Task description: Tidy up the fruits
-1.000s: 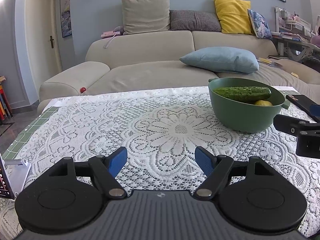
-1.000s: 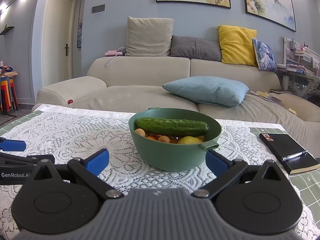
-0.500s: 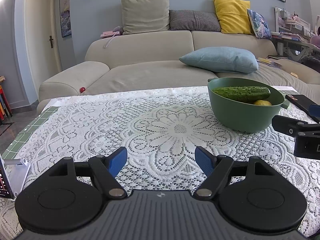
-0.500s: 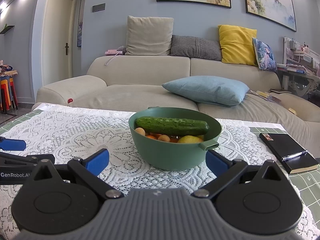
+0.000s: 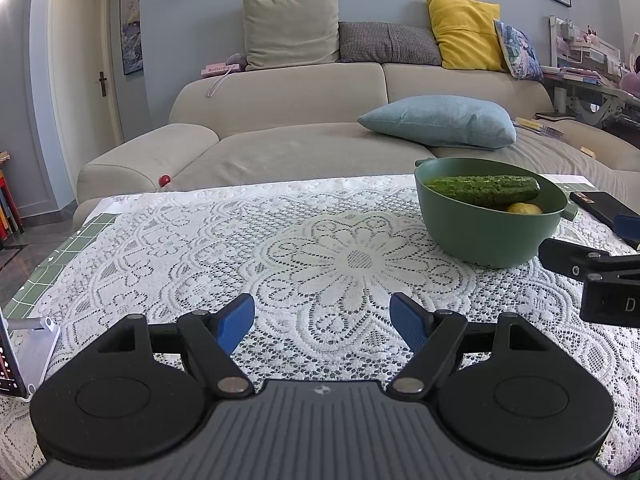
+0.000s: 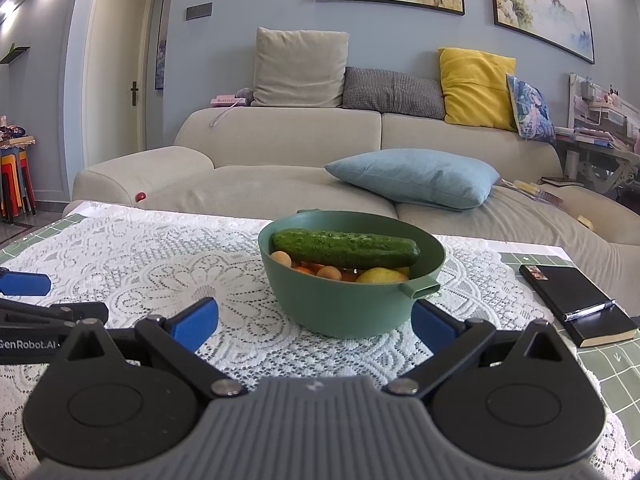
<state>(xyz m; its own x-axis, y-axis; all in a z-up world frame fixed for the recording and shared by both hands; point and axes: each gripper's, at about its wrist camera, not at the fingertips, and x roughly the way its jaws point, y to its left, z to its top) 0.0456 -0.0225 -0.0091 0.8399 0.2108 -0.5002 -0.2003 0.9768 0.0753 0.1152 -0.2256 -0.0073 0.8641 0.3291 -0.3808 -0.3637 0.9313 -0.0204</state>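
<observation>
Though set against the views of a second back, next to nothing altered: only a faint drift in the left view, the bowl a shade further left in frame, and the right view as good as frozen. Nearest, left gripper [image 5: 322, 316] low over the lace cloth [image 5: 320, 248], blue fingers [image 5: 236, 322] spread wide, nothing between them. Likewise right gripper [image 6: 316, 320]: spread wider yet, empty, aimed squarely at the green bowl [image 6: 344, 308], with the bowl's near wall just beyond the tips. Inside the bowl, a cucumber [image 6: 344, 248] laid across the top, over small orange fruits [image 6: 329, 273] and a yellow fruit [image 6: 380, 277], all partly hidden. No loose fruit in sight on the desk. Right of the bowl, well apart, a black notebook [image 6: 576, 300] with a pen on top. Further off, on the sofa [image 6: 280, 184], a small red ball [image 6: 140, 196], fruit or not impossible to tell. As a judgement: a hold, no progress either way in this last second, fitting equally a bowl filled and finished with, or a full bowl awaiting sorting out onto the cloth.
</observation>
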